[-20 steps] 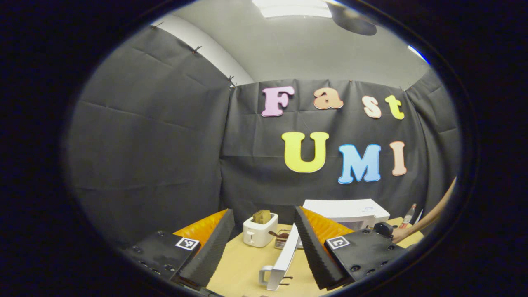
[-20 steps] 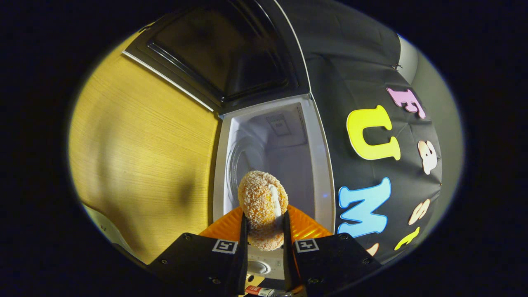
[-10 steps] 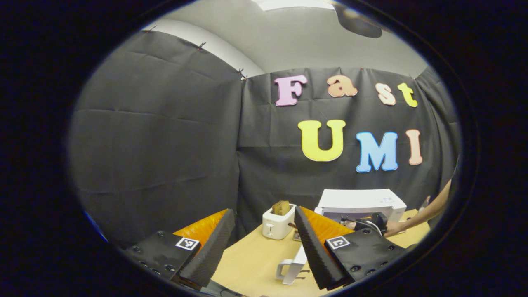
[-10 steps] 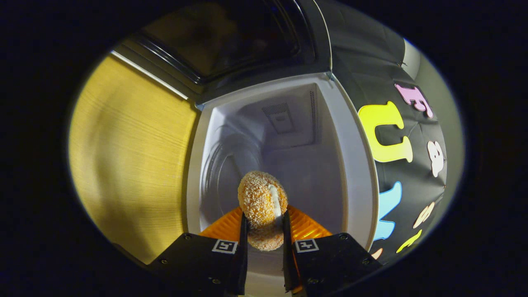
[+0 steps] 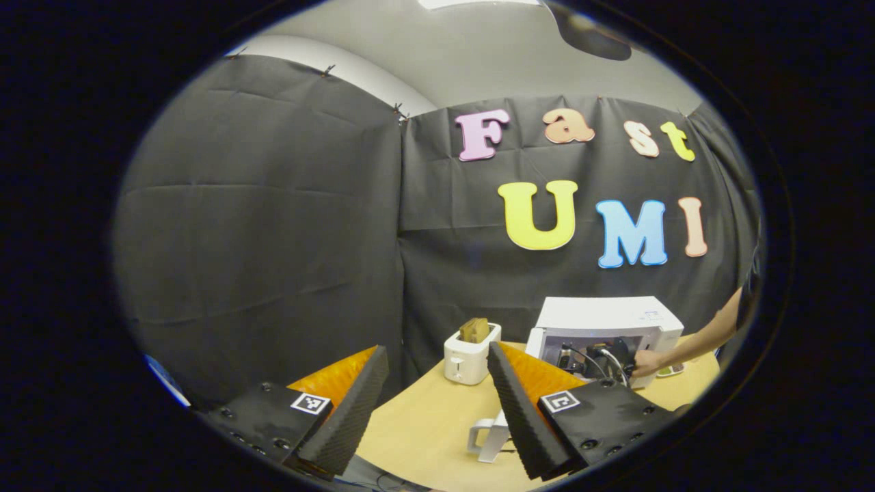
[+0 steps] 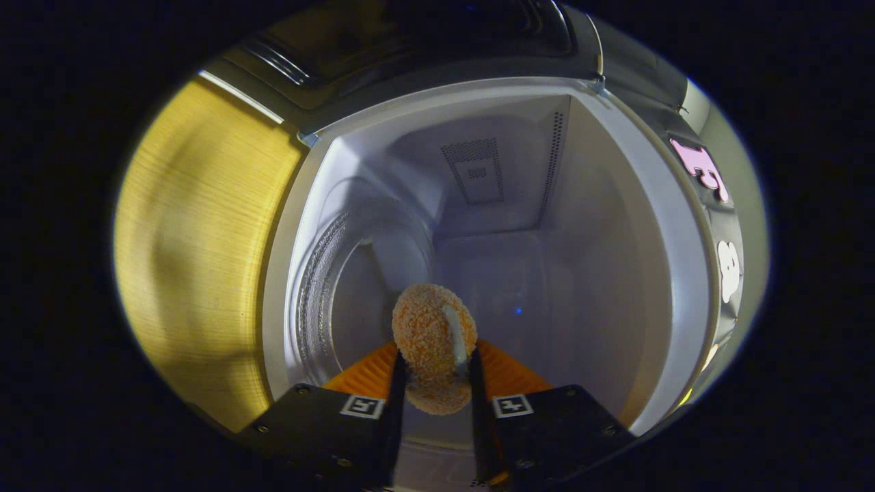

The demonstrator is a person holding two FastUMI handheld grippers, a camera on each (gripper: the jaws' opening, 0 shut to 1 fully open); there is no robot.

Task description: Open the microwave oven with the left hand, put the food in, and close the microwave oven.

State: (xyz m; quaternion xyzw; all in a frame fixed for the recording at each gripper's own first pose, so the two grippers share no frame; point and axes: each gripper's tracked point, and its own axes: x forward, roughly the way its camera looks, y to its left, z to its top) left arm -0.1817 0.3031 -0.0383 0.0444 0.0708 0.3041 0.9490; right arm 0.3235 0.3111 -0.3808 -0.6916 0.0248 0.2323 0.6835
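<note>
In the right gripper view my right gripper (image 6: 433, 365) is shut on a round breaded piece of food (image 6: 432, 331), held at the mouth of the white microwave's open cavity (image 6: 519, 273). The glass turntable (image 6: 328, 287) lies just beyond the food. The microwave's dark-windowed door (image 6: 410, 41) stands swung open along the top of this view. In the left gripper view my left gripper (image 5: 435, 348) is open with nothing between its fingers, well back from the microwave (image 5: 605, 318). That view also has the open door (image 5: 489, 434) edge-on and the right gripper (image 5: 595, 359) at the cavity, held by a hand (image 5: 646, 362).
A white toaster (image 5: 468, 352) with a slice of bread in it stands on the wooden table (image 5: 424, 424) left of the microwave. Black cloth walls close the booth behind. The bare tabletop (image 6: 198, 239) runs beside the microwave.
My right gripper has carried the food forward from in front of the microwave to the cavity's mouth. My left gripper has drawn back and turned left, so the microwave looks smaller.
</note>
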